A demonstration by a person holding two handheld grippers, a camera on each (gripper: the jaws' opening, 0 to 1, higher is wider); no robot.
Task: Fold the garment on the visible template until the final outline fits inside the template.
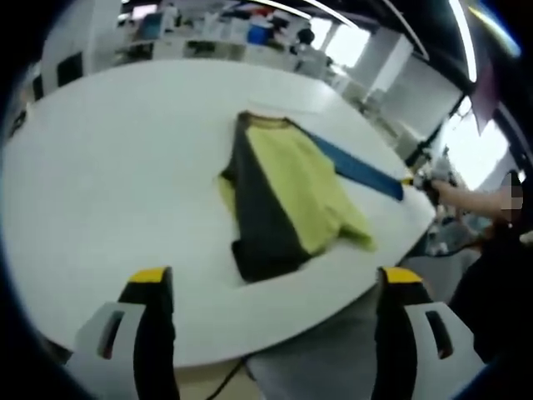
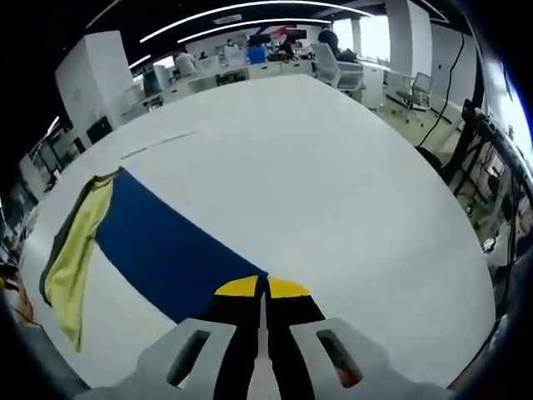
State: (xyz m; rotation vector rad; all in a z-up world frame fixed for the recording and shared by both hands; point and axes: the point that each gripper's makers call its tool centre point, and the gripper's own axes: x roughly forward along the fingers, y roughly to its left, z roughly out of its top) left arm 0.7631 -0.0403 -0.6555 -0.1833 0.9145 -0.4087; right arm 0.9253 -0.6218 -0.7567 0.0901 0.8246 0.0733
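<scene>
A garment with yellow (image 1: 304, 187), dark grey (image 1: 262, 221) and blue parts lies on the round white table (image 1: 125, 167). Over the table's near edge my left gripper (image 1: 275, 275) is open and holds nothing, short of the garment. A long blue part (image 1: 358, 167) stretches out to the right, where the right gripper (image 1: 416, 179) holds its end. In the right gripper view, my right gripper (image 2: 262, 287) is shut on the end of the blue part (image 2: 166, 242), which runs back to the yellow part (image 2: 79, 242). A faint line mark (image 2: 158, 142) shows on the table beyond the garment.
A person's hand (image 1: 466, 196) and dark sleeve are at the table's right edge. Desks, chairs and shelves (image 2: 333, 67) stand beyond the far side of the table. Cables hang at the right (image 2: 466, 125).
</scene>
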